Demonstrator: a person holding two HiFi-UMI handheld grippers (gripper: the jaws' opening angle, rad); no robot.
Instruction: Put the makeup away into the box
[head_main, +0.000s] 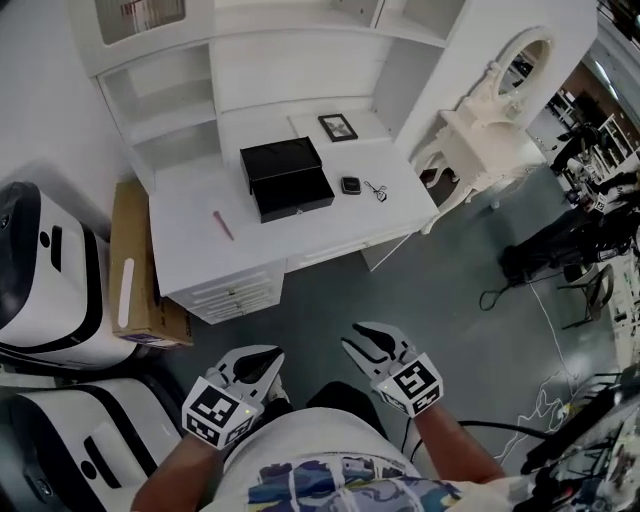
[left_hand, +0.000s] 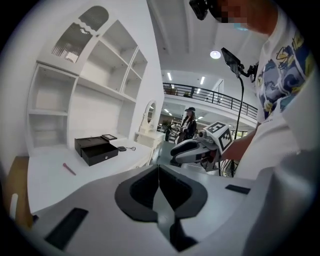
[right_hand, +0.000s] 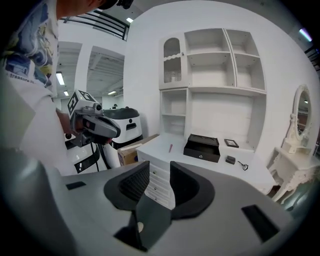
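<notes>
A white desk (head_main: 190, 215) stands on the far side of the floor, well apart from the person, so nothing is within reach yet. On it the black box (head_main: 292, 196) sits open, its mouth facing the near edge, apparently ready to take the makeup. The left gripper (head_main: 268, 362) and right gripper (head_main: 358, 340) are carried low, near the body and empty, the left's fingers pressed together, the right's slightly spread, likely readied for a first pick. A pink pencil (head_main: 222, 225) lies left of the box, a compact (head_main: 351, 185) and small metal tool (head_main: 377, 190) just right.
</notes>
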